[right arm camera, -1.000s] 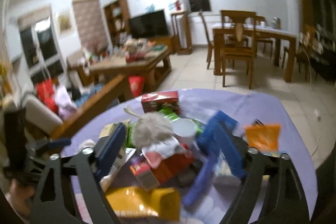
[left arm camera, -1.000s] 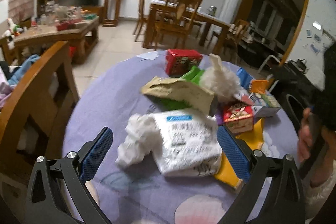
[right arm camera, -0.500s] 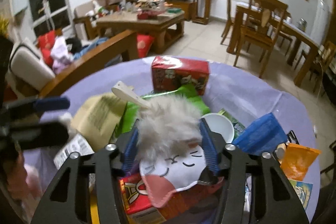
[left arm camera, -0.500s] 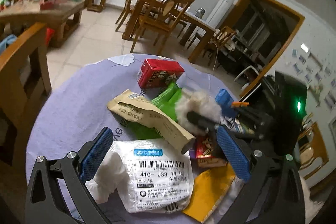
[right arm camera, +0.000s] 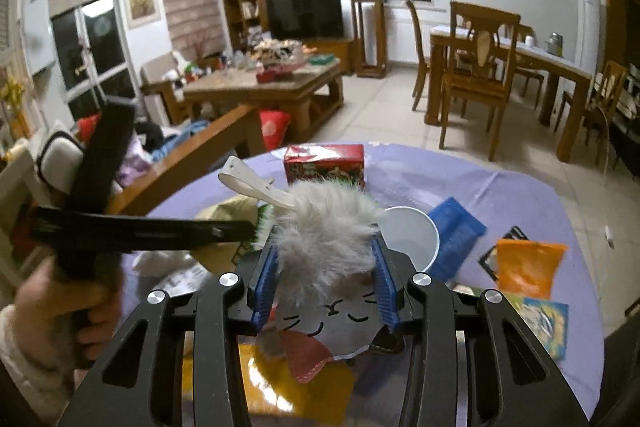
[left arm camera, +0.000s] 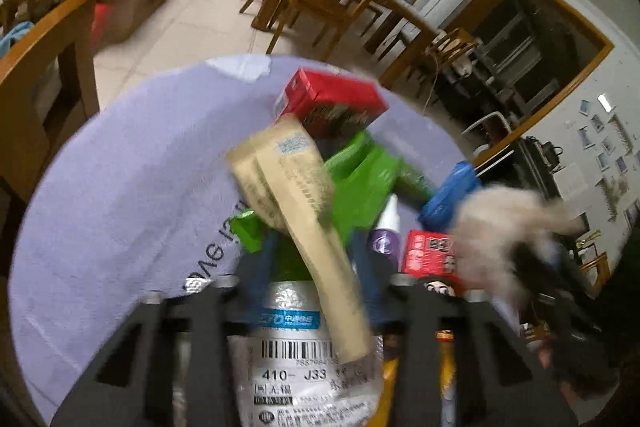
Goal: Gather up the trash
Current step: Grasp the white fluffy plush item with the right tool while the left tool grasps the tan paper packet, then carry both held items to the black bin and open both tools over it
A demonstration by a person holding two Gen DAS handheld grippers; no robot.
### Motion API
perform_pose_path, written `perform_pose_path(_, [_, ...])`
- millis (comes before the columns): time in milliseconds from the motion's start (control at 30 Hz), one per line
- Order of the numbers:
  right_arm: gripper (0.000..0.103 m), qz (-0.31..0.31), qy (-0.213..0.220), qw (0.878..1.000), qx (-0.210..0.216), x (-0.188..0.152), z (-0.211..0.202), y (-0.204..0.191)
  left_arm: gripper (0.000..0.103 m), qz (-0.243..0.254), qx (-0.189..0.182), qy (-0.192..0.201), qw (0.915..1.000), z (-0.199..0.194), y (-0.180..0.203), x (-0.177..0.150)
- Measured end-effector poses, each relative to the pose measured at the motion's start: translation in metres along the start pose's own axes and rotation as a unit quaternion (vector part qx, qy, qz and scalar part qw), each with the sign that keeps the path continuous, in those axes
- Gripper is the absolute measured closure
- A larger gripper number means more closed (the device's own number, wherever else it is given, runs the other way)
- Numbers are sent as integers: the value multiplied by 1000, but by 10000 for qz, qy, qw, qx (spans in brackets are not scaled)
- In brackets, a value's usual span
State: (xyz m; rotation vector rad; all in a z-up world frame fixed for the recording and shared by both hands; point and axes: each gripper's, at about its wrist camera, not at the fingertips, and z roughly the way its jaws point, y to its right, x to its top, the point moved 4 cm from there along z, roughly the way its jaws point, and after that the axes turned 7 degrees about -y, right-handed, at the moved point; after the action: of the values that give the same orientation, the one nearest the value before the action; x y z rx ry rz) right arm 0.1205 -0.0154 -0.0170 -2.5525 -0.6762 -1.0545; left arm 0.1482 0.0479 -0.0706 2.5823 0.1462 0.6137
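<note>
Trash lies piled on a round table with a lavender cloth (left arm camera: 120, 187). My left gripper (left arm camera: 312, 267) is shut on a tan paper envelope (left arm camera: 296, 203) and holds it over a white shipping bag (left arm camera: 308, 375). My right gripper (right arm camera: 326, 279) is shut on a furry grey cat-face slipper (right arm camera: 324, 239) and holds it above the pile; the slipper also shows in the left wrist view (left arm camera: 504, 223). The left gripper appears as a black bar in the right wrist view (right arm camera: 140, 229).
Also on the table are a red carton (right arm camera: 324, 163), a green bag (left arm camera: 364, 183), a white cup (right arm camera: 412, 239), a blue packet (right arm camera: 456, 231), an orange packet (right arm camera: 524, 267) and a yellow bag (right arm camera: 296, 383). A wooden chair (left arm camera: 44, 67) stands at the table's left.
My left gripper moved forward and closed on the tan envelope, lifting it. My right gripper, shut on the slipper, raised it off the pile.
</note>
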Motion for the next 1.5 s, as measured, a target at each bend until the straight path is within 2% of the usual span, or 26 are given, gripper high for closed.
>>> perform_pose_path(167, [61,-33,311,9993,-219,-12,-36,-6,94,61,0,456,9989,-19,2,-8])
perform_pose_path(267, [61,-28,483,9980,-401,-16,-56,-7,94,213,-135,815,9964,-41,13,-14])
perform_pose_path(400, [61,-35,687,9937,-887,-22,-85,-1,94,481,-202,1128,9923,-58,38,-24])
perform_pose_path(600, [61,103,858,9831,-1612,-38,-121,26,94,974,-458,1246,9864,-63,93,-40])
perform_pose_path(833, [61,417,959,9680,-2279,-63,-159,78,94,1581,-733,1065,9789,-39,157,-53])
perform_pose_path(1033, [61,781,998,9554,-2667,-89,-191,134,94,2016,-993,738,9716,3,214,-64])
perform_pose_path(1333, [61,1373,958,9336,-3167,-140,-220,225,94,2594,-1364,178,9559,68,294,-81])
perform_pose_path(1500, [61,1891,867,9194,-3338,-179,-224,288,94,2915,-1595,-214,9429,110,341,-92])
